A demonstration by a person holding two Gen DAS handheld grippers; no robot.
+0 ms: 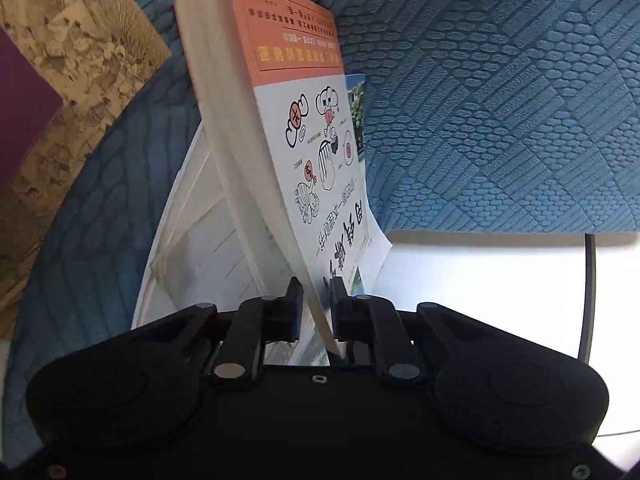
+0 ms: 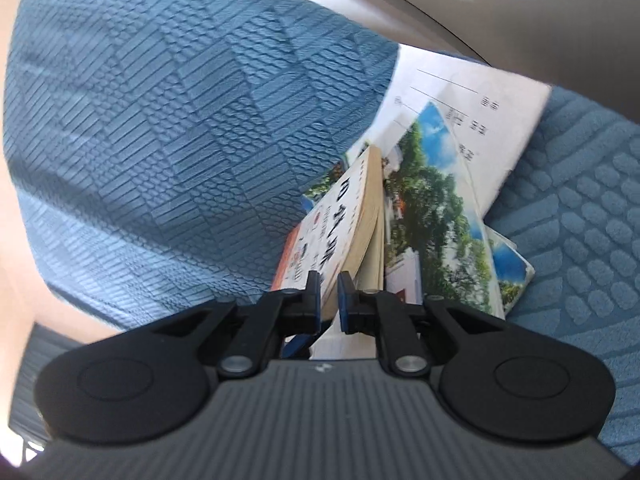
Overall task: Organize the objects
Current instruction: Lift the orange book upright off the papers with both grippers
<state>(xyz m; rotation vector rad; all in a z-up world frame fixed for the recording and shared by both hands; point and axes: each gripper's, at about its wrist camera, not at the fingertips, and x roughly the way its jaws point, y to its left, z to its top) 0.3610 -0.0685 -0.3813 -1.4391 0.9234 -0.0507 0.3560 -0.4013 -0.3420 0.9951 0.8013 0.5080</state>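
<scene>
Closest in the left wrist view, the left gripper (image 1: 316,300) is clamped on the near edge of a paperback book (image 1: 296,128) with an orange and white cover. The book stands tilted on edge and runs straight ahead from the fingertips. In the right wrist view, the right gripper (image 2: 329,292) pinches the same book (image 2: 340,224) at another edge, so both hands carry it, each gripper aimed somewhat downward.

Just under and beyond the book lie loose things not yet tidied: a booklet (image 2: 444,216) with a photo of trees, ahead and right of the right gripper, and a white lined sheet (image 2: 472,120) further off. Below the left gripper there is pale paper (image 1: 192,240).

Further out, blue textured fabric (image 1: 500,100) spreads all round. Far to the upper left of the left gripper sits a sepia illustrated print (image 1: 80,60) with a purple item (image 1: 20,112) on it.

The sorting looks to be at an early or middle stage: one book lifted, the papers still scattered, and no finished pile in sight.
</scene>
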